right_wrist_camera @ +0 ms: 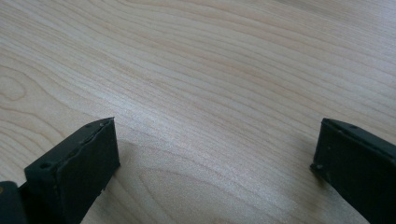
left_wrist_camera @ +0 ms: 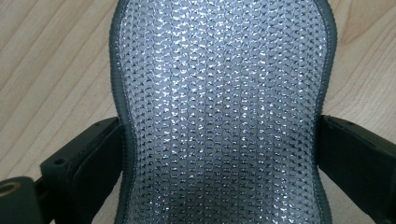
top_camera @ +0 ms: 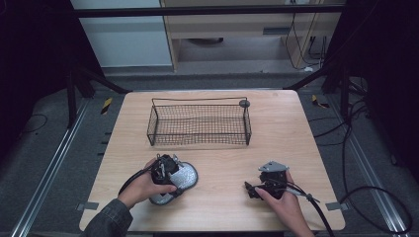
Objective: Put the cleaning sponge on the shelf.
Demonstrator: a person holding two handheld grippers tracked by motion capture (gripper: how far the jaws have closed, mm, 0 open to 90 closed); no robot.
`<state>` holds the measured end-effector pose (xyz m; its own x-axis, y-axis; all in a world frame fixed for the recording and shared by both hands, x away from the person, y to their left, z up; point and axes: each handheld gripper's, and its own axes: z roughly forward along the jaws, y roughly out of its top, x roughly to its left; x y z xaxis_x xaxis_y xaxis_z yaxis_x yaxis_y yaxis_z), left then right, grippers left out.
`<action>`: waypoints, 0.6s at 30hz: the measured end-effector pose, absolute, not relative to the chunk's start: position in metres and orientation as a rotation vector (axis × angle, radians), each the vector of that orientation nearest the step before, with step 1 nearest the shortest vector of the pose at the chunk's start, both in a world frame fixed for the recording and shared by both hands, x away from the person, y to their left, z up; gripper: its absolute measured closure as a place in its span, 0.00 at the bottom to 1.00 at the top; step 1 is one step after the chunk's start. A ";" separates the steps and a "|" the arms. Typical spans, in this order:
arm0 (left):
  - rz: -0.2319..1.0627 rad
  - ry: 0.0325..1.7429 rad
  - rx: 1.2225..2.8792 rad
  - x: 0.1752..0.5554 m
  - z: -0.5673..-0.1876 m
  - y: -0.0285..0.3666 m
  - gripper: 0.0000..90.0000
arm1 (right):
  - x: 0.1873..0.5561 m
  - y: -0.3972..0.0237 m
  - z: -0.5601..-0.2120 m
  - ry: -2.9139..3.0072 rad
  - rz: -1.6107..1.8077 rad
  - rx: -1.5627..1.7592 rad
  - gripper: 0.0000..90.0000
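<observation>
Grasp looks like the step in hand: left hand-held gripper (left_wrist_camera: 219, 154) straddles the narrow waist of the pad (left_wrist_camera: 219, 93), jaws at its dark edging on both sides; whether they actually pinch it, can't tell. Close squarely on the waist and lift level, likely bound for the wire basket (top_camera: 198, 123) further back. Pad lies flat on the surface (top_camera: 296, 148), near left; silvery mesh, grey rim. Right hand-held gripper (right_wrist_camera: 215, 154) wide open, empty.
</observation>
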<state>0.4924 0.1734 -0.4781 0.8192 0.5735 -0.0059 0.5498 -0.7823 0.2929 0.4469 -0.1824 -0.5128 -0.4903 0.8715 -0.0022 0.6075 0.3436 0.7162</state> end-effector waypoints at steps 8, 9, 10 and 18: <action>0.097 0.862 2.704 0.495 -0.479 0.176 0.03 | 0.447 -0.183 -0.513 2.226 0.938 1.296 0.00; 0.099 0.859 2.707 0.495 -0.479 0.177 0.03 | 0.447 -0.183 -0.513 2.226 0.938 1.296 0.00; 0.099 0.853 2.707 0.495 -0.478 0.177 0.04 | 0.447 -0.183 -0.513 2.226 0.937 1.298 0.00; 0.131 0.839 2.722 0.494 -0.477 0.177 0.11 | 0.447 -0.183 -0.513 2.227 0.938 1.292 0.00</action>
<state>0.4938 0.1768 -0.4766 0.8264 0.5630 0.0018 0.5367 -0.7888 0.2996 0.4471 -0.1828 -0.5131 -0.4934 0.8698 -0.0074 0.6024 0.3478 0.7184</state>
